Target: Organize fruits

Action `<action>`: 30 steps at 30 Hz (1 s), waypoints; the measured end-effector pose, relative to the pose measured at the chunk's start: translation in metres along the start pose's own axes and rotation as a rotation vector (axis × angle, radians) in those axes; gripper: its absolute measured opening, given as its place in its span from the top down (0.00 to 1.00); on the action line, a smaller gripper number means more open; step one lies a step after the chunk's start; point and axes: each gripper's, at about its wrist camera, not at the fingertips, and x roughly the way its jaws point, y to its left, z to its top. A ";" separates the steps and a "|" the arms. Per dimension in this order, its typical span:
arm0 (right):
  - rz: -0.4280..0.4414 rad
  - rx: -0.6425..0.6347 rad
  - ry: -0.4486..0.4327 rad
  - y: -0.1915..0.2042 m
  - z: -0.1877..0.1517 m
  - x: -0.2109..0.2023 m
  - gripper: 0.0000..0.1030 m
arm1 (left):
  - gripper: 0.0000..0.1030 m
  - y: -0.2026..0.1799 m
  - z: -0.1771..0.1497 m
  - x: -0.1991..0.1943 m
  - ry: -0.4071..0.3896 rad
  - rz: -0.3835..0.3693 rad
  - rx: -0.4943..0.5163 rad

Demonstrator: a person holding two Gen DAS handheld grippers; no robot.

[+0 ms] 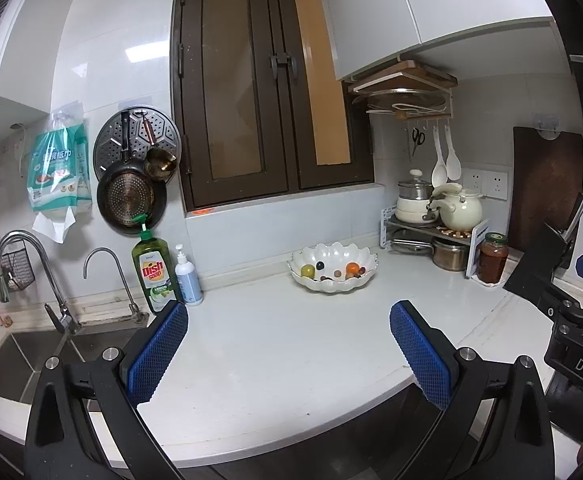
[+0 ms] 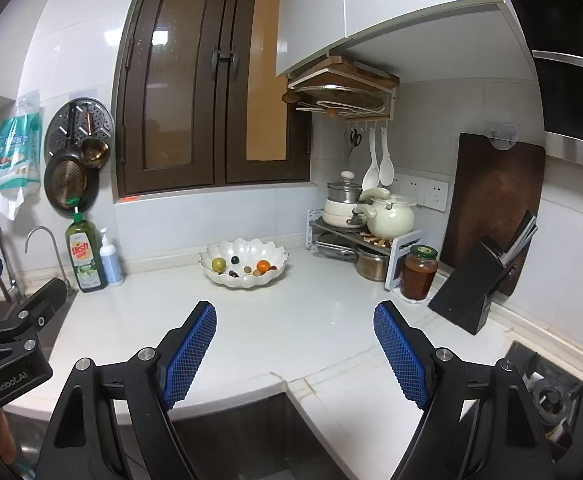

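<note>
White stone worktop (image 2: 275,320): wide bare stretch from near edge to the far wall, nothing lying between the jaws and the bowl. Near edge curves, with a dark drop below it; in the right wrist view a seam line runs across the slab near that edge. Left boundary: steel sink (image 1: 15,360) with two taps. Right boundary: black gas hob (image 2: 551,392) at near right.

Left gripper (image 1: 287,344): blue ribbed pads spread wide, nothing between them, hanging over the near part of the slab. Right gripper (image 2: 295,348): same, spread wide and empty. Each shows at the edge of the other's view, side by side.

Clutter along the far wall only. Far left: green dish soap bottle (image 2: 85,260) and white pump bottle (image 2: 109,260), just beside each other next to the sink. Far right corner: metal two-tier rack (image 2: 351,236) with cream pots on top and steel pots under; glass jar of reddish-brown paste (image 2: 418,274) just in front of the rack; black angled knife block (image 2: 475,284) right of the jar, dark wooden cutting board (image 2: 495,200) hung on the wall behind it. Pans and a perforated steamer plate hung on the left wall, clear of the slab.

White scalloped ceramic bowl (image 2: 243,280): far centre, below the brown-framed window (image 2: 211,92), well apart from soap bottles and rack. Inside: yellow-green round fruit (image 2: 218,265) at left, small dark round fruit (image 2: 234,260), orange fruit (image 2: 263,266) at right, a few small brown and dark pieces between; too small to identify.
</note>
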 end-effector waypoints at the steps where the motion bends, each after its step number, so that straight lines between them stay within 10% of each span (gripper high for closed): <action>1: -0.002 0.001 0.000 -0.001 0.000 0.000 0.20 | 0.00 0.000 0.000 0.000 -0.002 -0.001 -0.001; 30: -0.010 0.004 0.001 -0.003 0.003 0.002 0.20 | 0.00 -0.004 0.007 -0.001 -0.017 0.003 -0.016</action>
